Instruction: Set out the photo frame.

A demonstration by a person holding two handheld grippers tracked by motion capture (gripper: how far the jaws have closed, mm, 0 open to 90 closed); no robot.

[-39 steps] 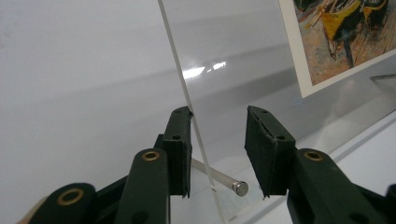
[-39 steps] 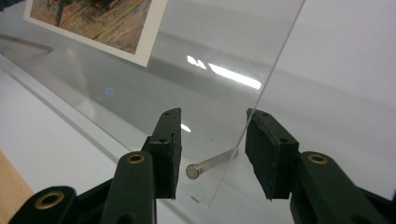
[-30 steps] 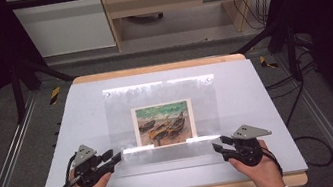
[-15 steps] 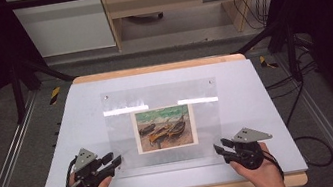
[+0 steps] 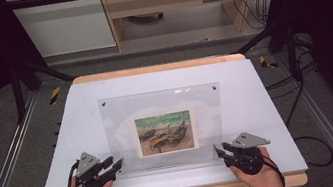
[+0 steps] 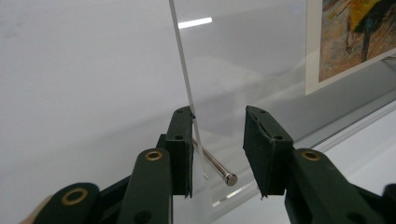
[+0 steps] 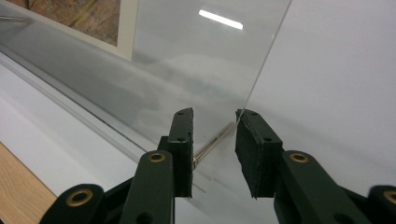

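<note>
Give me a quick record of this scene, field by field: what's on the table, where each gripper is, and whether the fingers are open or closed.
surface: white table mat
main object: clear acrylic frame standing tilted, near edge resting on the mat
contents: picture of boats, mid-panel
hardware: metal standoff pins near the lower corners
left gripper: at the frame's lower left corner, fingers open, panel edge between them
right gripper: at the lower right corner, fingers open around the edge
grip: neither clamped
</note>
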